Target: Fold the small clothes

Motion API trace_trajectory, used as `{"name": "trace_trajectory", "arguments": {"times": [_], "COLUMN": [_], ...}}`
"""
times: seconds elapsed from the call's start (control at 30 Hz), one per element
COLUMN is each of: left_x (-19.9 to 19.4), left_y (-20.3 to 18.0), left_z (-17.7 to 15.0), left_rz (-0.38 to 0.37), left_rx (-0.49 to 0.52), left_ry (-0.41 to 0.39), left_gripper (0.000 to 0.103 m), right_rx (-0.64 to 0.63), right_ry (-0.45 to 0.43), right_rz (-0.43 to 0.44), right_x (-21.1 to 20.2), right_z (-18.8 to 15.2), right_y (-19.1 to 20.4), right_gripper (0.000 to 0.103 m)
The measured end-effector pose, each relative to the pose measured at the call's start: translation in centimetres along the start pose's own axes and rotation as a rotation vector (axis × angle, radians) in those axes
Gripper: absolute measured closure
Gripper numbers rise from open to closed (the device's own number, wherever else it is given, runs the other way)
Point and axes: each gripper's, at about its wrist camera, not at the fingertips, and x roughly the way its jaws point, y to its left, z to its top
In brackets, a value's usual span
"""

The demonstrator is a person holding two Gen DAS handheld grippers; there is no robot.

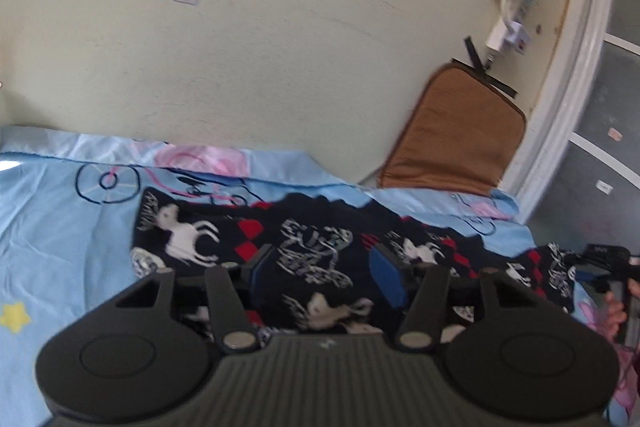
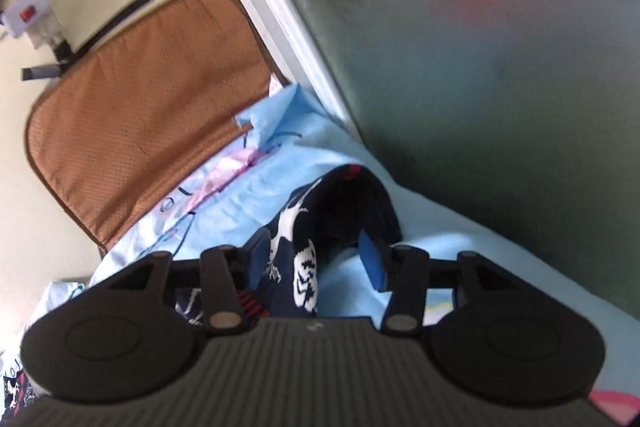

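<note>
The dark patterned garment [image 1: 320,247] lay spread across the blue bedsheet [image 1: 60,227], stretched left to right along the far part of the bed, near the cream wall [image 1: 280,47]. It seemed laid flat like that so its edges could be reached from both ends for a fold.

The left tongs [image 1: 324,275] hung over the garment's middle, tilted downward, their blue pads standing apart with only the printed cloth showing below and between them; they gripped nothing. The pads did not appear to press on the fabric, though how close they were to it was hard to tell.

At the garment's right end, the right tongs [image 2: 316,263] also pointed down at the bed. Their pads [image 2: 372,263] stood parted too, and a raised hump of the same cloth sat in the gap without being pinched, near the frosted glass panel [image 2: 500,67]. That end arched up off the sheet, likely left slack.

A brown cushion [image 2: 140,99] leaned against the wall at the far right, clear of the work. A hand [image 1: 616,311] showed at the right edge of the left view.
</note>
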Motion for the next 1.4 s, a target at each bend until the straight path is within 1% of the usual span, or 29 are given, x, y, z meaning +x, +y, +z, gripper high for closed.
{"name": "trace_trajectory", "arguments": {"times": [0.03,0.07,0.1,0.13,0.2,0.23,0.27,0.37,0.47,0.53,0.57,0.63,0.73,0.83,0.9,0.97,1.0,1.03,1.07,1.1,1.17,1.2,1.3,1.37,1.4], "left_x": [0.2,0.4,0.8,1.2,1.8,1.7,1.5,0.6,-0.5,-1.5,-1.9,-2.8,-3.8,-4.3,-4.2,-4.1,-3.9,-3.9,-3.8,-3.7,-3.6,-3.5,-3.1,-2.7,-2.5], "left_y": [-0.6,-1.1,-1.4,-1.7,-2.0,-2.1,-2.0,-0.4,2.2,4.5,5.5,7.7,9.8,11.3,11.9,12.2,12.2,12.0,11.8,11.6,11.1,11.0,10.7,10.3,10.1], "left_z": [-0.7,-1.5,-2.1,-3.0,-3.9,-4.1,-4.0,-3.5,-2.8,-2.3,-2.1,-1.7,-1.1,-0.7,-0.6,-0.6,-0.6,-0.6,-0.6,-0.6,-0.7,-0.7,-1.0,-1.1,-1.2], "left_rz": [-0.014,-0.018,-0.015,-0.014,-0.006,-0.001,-0.012,-0.060,-0.065,-0.061,-0.060,-0.041,0.012,0.010,0.002,-0.018,-0.024,-0.024,-0.023,-0.020,-0.017,-0.018,-0.030,-0.031,-0.029], "left_rx": [0.005,0.009,0.014,0.022,0.046,0.055,0.050,-0.026,-0.147,-0.242,-0.285,-0.366,-0.424,-0.477,-0.504,-0.520,-0.519,-0.509,-0.496,-0.484,-0.463,-0.458,-0.450,-0.434,-0.423], "left_ry": [0.017,0.040,0.065,0.097,0.135,0.134,0.116,0.063,-0.003,-0.055,-0.077,-0.122,-0.174,-0.202,-0.203,-0.193,-0.185,-0.179,-0.176,-0.174,-0.171,-0.166,-0.140,-0.123,-0.115], "left_gripper": [0.049,0.048,0.048,0.048,0.048,0.048,0.048,0.047,0.046,0.046,0.046,0.046,0.046,0.046,0.046,0.046,0.046,0.046,0.046,0.046,0.046,0.046,0.046,0.044,0.043], "right_rx": [-0.006,-0.018,-0.013,0.003,0.025,0.032,0.031,-0.029,-0.127,-0.204,-0.241,-0.315,-0.460,-0.559,-0.651,-0.789,-0.834,-0.869,-0.879,-0.871,-0.858,-0.856,-0.778,-0.663,-0.591], "right_ry": [0.008,0.003,-0.006,-0.040,-0.150,-0.208,-0.244,-0.292,-0.288,-0.249,-0.214,-0.119,0.046,0.222,0.331,0.445,0.454,0.417,0.424,0.442,0.405,0.378,0.283,0.260,0.262], "right_rz": [-0.003,-0.017,-0.021,-0.007,0.046,0.093,0.134,0.275,0.419,0.520,0.560,0.627,0.691,0.704,0.710,0.680,0.676,0.687,0.702,0.727,0.753,0.750,0.676,0.623,0.606], "right_x": [0.6,0.7,0.3,-0.5,-3.1,-4.8,-6.2,-9.3,-10.8,-10.4,-10.1,-8.9,-6.3,-3.8,-2.9,-2.5,-2.9,-4.0,-4.8,-5.7,-7.7,-8.5,-10.6,-11.5,-12.1], "right_z": [0.0,0.1,0.3,0.5,0.9,1.2,1.6,2.5,2.4,1.4,0.7,-1.6,-6.8,-12.8,-16.8,-20.5,-21.4,-21.8,-21.6,-21.1,-19.9,-19.2,-17.5,-16.7,-16.4], "right_y": [0.0,0.2,0.4,0.5,1.1,1.7,2.4,6.4,12.5,17.6,20.0,24.8,30.7,34.0,34.7,35.4,35.3,34.9,34.6,34.0,32.2,31.3,27.2,23.7,21.5], "right_gripper": [0.058,0.087,0.091,0.091,0.091,0.091,0.091,0.091,0.091,0.091,0.091,0.091,0.091,0.091,0.091,0.083,0.082,0.078,0.069,0.066,0.063,0.062,0.060,0.058,0.057]}}
